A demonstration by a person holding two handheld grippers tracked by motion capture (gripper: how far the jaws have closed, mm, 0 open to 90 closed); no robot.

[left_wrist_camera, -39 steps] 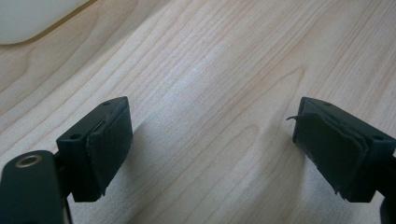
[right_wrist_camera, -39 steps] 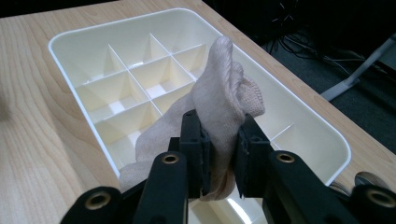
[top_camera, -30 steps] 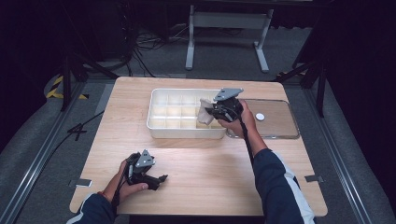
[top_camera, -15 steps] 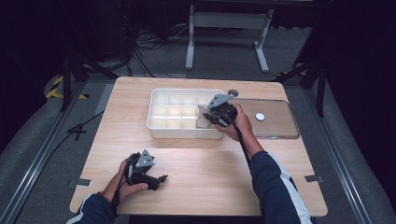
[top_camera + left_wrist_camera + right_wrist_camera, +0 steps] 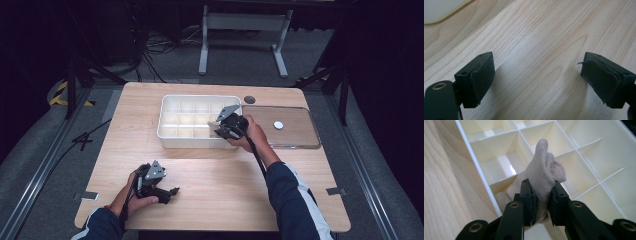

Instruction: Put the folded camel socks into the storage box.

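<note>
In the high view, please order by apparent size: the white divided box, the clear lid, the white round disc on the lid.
1. Clear lid and white divided box: look about equal, unranked.
2. White round disc: smallest.

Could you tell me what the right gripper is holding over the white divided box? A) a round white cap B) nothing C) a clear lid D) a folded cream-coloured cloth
D: in the right gripper view the right gripper has its fingers pressed on a cream cloth above the divided box.
</note>
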